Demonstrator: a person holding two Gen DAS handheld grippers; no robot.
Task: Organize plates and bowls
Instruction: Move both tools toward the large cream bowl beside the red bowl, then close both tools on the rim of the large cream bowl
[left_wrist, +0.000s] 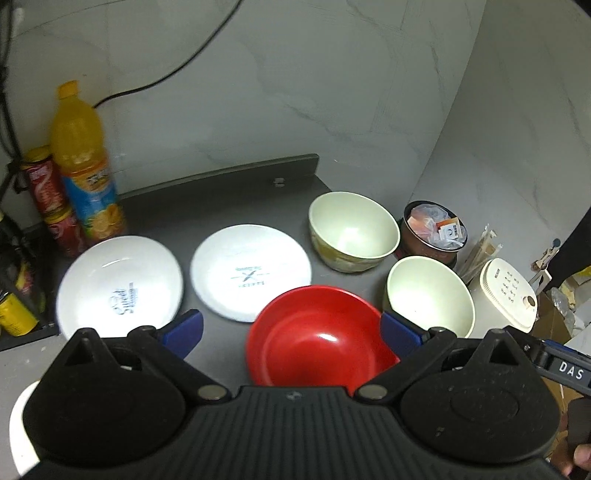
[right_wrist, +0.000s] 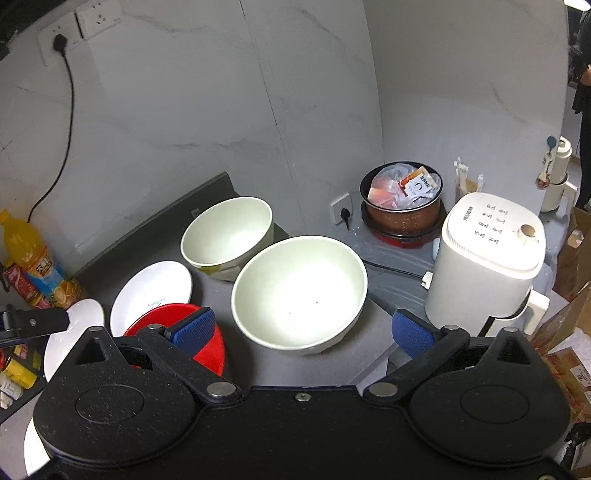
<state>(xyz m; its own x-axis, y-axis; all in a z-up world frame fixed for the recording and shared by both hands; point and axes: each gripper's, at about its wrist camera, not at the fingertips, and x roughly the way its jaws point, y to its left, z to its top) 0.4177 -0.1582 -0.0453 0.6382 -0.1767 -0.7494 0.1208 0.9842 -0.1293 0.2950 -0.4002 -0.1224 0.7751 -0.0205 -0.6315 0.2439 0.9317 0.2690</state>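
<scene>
White marble-veined walls (left_wrist: 295, 92) meet in a corner behind the dark grey surface (left_wrist: 221, 206); a wall socket (right_wrist: 59, 40) holds a black plug.

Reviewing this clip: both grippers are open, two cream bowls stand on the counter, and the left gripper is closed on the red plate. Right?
Not quite. The left gripper is open, holding nothing; the red plate lies on the counter between its fingers, as the left wrist view shows. The right gripper is open, and the two cream bowls stand there.

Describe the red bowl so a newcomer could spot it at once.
Start from the orange juice bottle at the counter's back left, then pass the two white plates toward the front. The red bowl sits between the left gripper's open jaws. It is the only red dish; the neighbouring bowls are cream.
</scene>
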